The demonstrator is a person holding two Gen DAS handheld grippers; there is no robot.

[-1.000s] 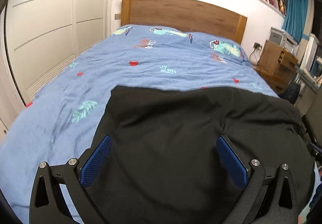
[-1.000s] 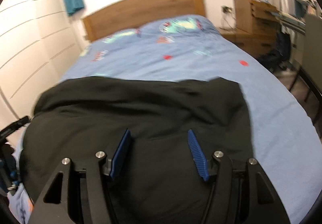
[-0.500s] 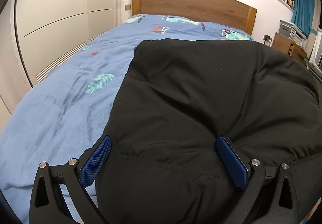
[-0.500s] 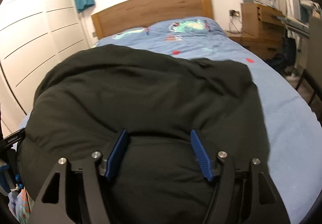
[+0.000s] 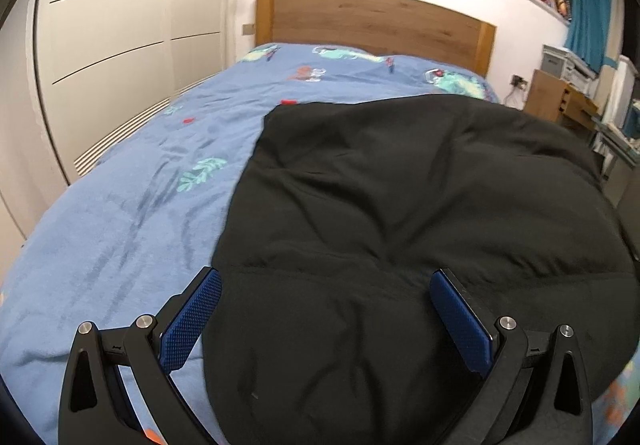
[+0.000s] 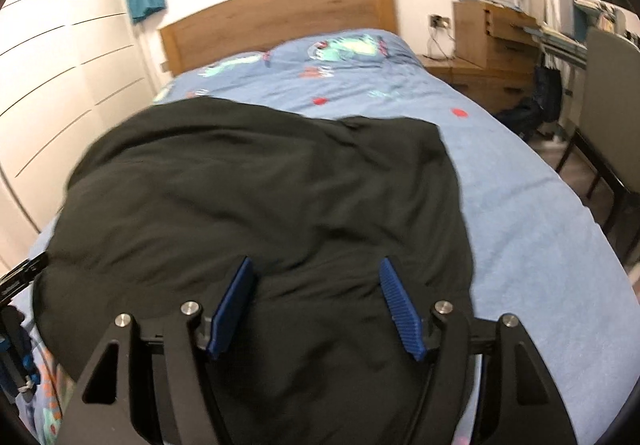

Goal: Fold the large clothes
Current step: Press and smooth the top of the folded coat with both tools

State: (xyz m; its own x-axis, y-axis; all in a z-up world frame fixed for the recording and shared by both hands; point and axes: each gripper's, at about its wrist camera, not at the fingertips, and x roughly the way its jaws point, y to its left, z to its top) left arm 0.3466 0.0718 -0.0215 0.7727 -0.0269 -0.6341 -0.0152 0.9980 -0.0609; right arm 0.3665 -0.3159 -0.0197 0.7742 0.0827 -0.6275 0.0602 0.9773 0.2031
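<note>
The left gripper [image 5: 326,315] stands wide open, its 2 blue pads [image 5: 191,327] apart, with the black garment [image 5: 420,229] spread ahead and beneath on the blue bedcover [image 5: 132,205]. The right gripper [image 6: 318,309] has just been opening; its jaws are apart above the same garment, pads not pressing it.

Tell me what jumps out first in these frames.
A big black padded garment lies spread over the near end of a bed with a blue patterned cover. Both the left gripper and the right gripper stand open just above it. Behind, a wooden headboard.
</note>
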